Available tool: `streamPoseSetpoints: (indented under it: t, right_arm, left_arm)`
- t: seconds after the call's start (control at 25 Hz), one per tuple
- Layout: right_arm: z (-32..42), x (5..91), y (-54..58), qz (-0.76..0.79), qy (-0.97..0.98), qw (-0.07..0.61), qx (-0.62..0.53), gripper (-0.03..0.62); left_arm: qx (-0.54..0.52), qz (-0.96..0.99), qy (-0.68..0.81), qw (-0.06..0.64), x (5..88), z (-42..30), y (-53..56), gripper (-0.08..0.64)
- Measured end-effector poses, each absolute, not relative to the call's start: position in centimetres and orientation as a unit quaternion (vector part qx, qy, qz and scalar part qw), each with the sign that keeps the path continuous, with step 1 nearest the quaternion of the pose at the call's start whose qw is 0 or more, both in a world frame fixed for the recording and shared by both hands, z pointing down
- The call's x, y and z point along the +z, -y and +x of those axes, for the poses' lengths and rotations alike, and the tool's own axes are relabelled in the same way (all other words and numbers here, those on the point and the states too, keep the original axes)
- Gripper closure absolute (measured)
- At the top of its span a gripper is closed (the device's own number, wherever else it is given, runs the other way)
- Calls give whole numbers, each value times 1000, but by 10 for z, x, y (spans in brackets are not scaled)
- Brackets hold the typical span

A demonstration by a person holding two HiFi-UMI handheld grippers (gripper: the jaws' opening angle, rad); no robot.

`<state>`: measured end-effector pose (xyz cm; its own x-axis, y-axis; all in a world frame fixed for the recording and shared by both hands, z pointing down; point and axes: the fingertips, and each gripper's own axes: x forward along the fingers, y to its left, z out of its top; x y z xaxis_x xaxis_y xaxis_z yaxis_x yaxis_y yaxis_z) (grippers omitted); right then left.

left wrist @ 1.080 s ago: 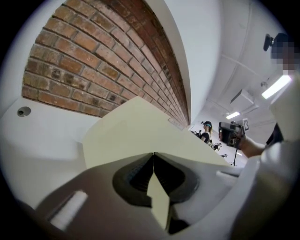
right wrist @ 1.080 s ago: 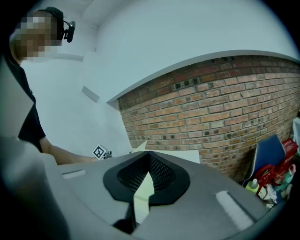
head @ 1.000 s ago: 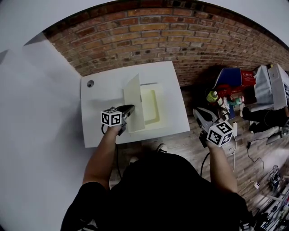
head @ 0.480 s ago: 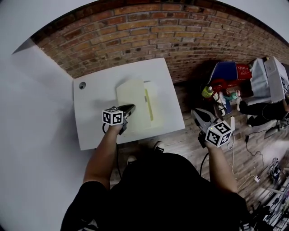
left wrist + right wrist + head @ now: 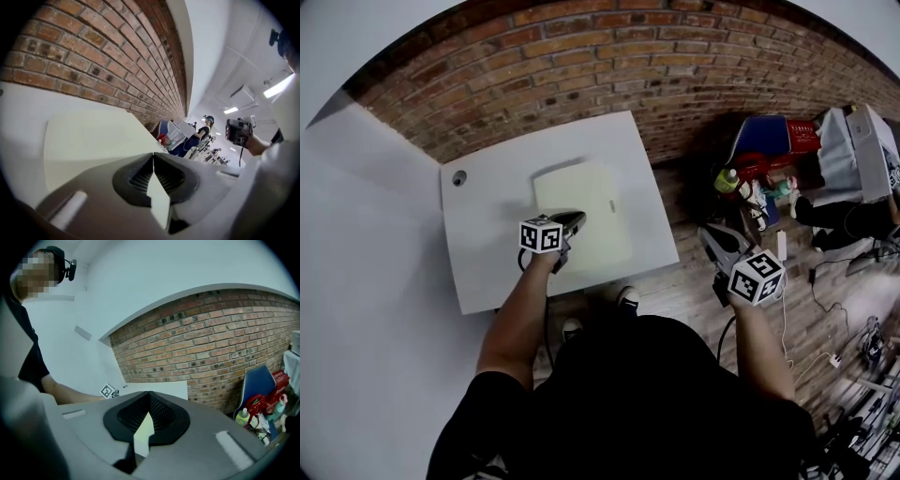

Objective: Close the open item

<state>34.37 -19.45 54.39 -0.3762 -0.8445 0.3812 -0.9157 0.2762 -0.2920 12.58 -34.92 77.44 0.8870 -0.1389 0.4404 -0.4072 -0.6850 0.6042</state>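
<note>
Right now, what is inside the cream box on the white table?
The lid lies flat, so the cream box is shut and its inside is covered. Only the plain lid top with a small mark can be seen, and the left tool, shut, above its left part.

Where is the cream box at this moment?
In the head view, the box lies closed on the white table, left of centre, the left gripper at its left edge.

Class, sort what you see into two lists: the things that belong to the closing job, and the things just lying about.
Belongs to the job:
- pale yellow box, lid down flat
- left gripper, jaws together, at the box's left edge
- white table under the box

Just lying about:
- right gripper, jaws together, off the table
- green bottle
- blue-and-red clutter on the floor
</note>
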Motion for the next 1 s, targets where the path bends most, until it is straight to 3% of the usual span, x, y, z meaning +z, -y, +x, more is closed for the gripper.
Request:
streamPoseSetpoints:
  t: [1.0]
  right_arm:
    - [374,570,188,558,783,77,262,594]
  left_arm:
    - [275,898,133,317,808,201,347,555]
